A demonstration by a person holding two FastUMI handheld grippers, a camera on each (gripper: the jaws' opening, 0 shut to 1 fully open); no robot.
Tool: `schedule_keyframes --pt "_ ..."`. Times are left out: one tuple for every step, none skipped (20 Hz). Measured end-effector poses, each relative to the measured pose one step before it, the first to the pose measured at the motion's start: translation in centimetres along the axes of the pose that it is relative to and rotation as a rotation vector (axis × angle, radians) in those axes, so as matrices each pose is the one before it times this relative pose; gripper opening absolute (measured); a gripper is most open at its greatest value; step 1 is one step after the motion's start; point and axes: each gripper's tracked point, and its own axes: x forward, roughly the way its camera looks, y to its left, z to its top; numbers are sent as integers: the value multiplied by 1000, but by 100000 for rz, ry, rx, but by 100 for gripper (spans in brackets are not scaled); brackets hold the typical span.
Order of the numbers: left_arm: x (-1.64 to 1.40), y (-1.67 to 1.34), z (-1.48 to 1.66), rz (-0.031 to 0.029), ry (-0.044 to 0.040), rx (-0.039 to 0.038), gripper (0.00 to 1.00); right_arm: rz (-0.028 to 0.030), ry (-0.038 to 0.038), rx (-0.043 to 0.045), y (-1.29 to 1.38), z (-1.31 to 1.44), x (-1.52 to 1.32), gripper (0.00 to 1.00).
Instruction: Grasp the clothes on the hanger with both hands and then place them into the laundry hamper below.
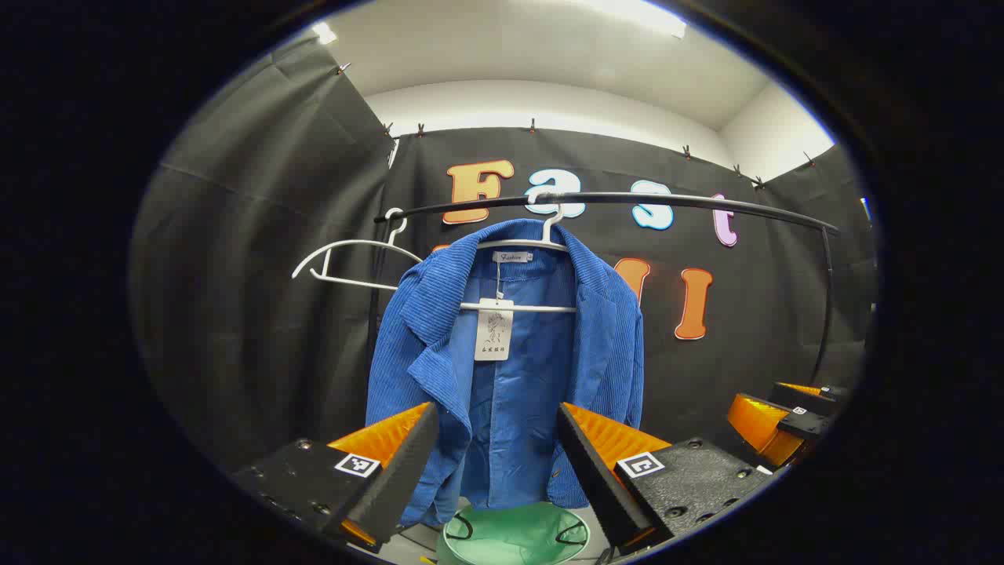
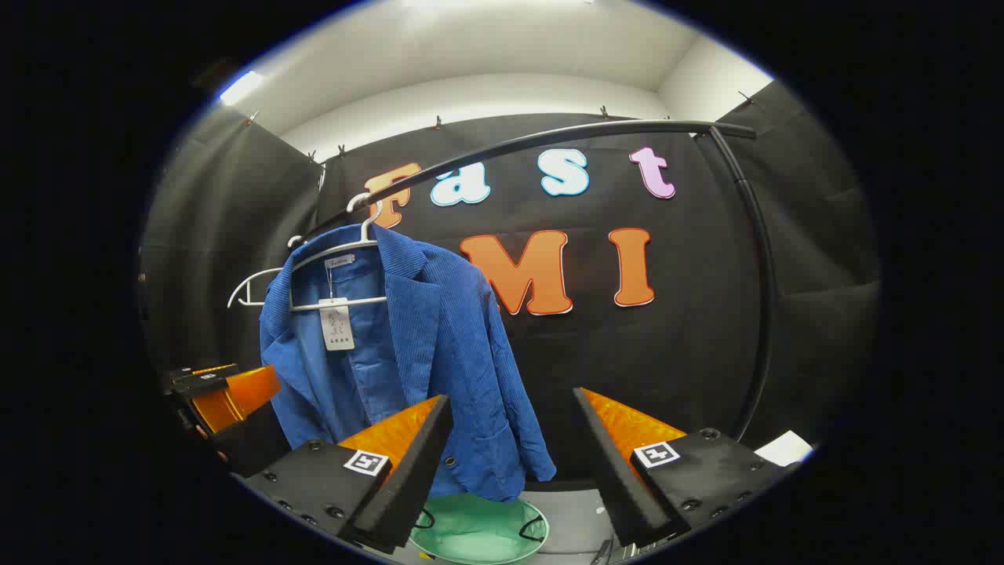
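A blue corduroy jacket (image 1: 502,361) hangs on a white hanger (image 1: 518,306) from the black rail (image 1: 627,200), with a paper tag at its collar. Below it stands the green laundry hamper (image 1: 514,537). My left gripper (image 1: 496,439) is open, level with the jacket's lower half and short of it. In the right gripper view the jacket (image 2: 408,353) hangs to the left, above the hamper (image 2: 478,530). My right gripper (image 2: 511,435) is open, its left finger in front of the jacket's hem, nothing between its fingers. The right gripper (image 1: 776,424) also shows at the left gripper view's right edge.
An empty white hanger (image 1: 349,263) hangs on the rail left of the jacket. The rail bends down into an upright post (image 2: 765,298) on the right. The left gripper (image 2: 223,396) appears at the left edge of the right gripper view. A white sheet (image 2: 784,449) lies low right.
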Motion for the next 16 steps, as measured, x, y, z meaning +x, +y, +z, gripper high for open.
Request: schedule_keyframes --pt "-49 21 -21 194 209 29 92 -280 459 -24 -77 -104 62 98" --pt "-38 -33 -13 45 134 83 92 -305 398 -46 -101 -96 2 98" --pt "-56 47 -8 79 25 128 92 -241 123 -72 -79 -38 120 98" --pt "61 -35 13 -211 123 109 92 -416 106 -119 -58 -40 56 89" --pt "18 -91 -96 -190 197 207 92 -482 139 -144 -89 -23 75 89" --pt "127 -86 -39 -278 158 287 95 -544 35 -138 -110 48 -41 89" --pt "130 -105 -6 -348 66 320 95 -477 4 -15 -122 52 -11 89" --pt "81 -85 6 -326 104 211 95 -446 210 -86 -81 69 16 98" --pt "26 -35 28 -472 213 74 92 -417 305 -278 -126 -34 -116 89" --pt "103 -61 31 -470 578 120 92 -310 -110 -276 -142 150 -185 89" --pt "43 -110 -155 -531 1546 508 95 -371 -485 -495 -147 303 -224 89" --pt "-124 -23 12 -459 1134 587 92 -888 -502 -1232 -46 555 -197 89" --pt "-42 116 391 371 -273 67 92 -1198 -1155 -1598 -278 567 -151 98" --pt "-97 60 547 162 -1104 -570 92 -710 -1392 -1041 -219 673 -201 100" --pt "-74 -51 429 -311 -789 -873 92 -263 -722 -366 -68 497 -194 98" --pt "-23 -11 336 -144 -606 -735 92 -12 -101 -56 2 240 -57 98"
